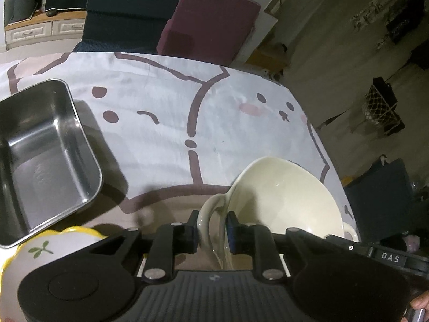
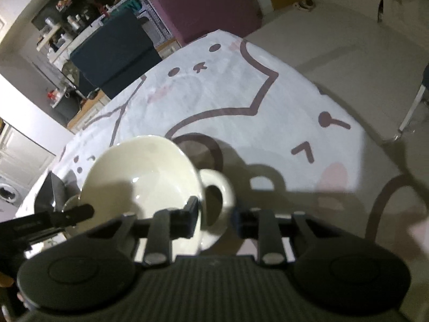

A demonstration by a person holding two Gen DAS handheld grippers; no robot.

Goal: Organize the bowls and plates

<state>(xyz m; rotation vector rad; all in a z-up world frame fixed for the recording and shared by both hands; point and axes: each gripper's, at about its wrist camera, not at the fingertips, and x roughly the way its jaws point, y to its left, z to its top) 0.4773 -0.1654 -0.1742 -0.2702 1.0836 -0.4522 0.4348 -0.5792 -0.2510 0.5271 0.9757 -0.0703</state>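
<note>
Between the two hand-held grippers: a cream ceramic bowl with two loop handles (image 1: 281,196), tilted, over a table draped in a white cloth with brown cartoon outlines (image 1: 166,123). Left hand-held gripper (image 1: 213,230): jaws narrow, straddling one loop handle (image 1: 211,214); pads close on either side of it, contact not clear. Right hand-held gripper (image 2: 215,217): jaws part open around the opposite loop handle (image 2: 217,187); left pad sits against the bowl wall, right pad just outside the loop, firm grip not confirmed. Blur in the right wrist view. Left of the left gripper, near: a rectangular stainless steel tray (image 1: 45,155), empty, flat on the cloth. Just below the tray, by the gripper's body: a white scalloped plate with yellow rim and green leaf print (image 1: 40,252). Beyond the table: a maroon cushioned box (image 1: 211,18) and dark blue boxes (image 2: 112,48).
</note>
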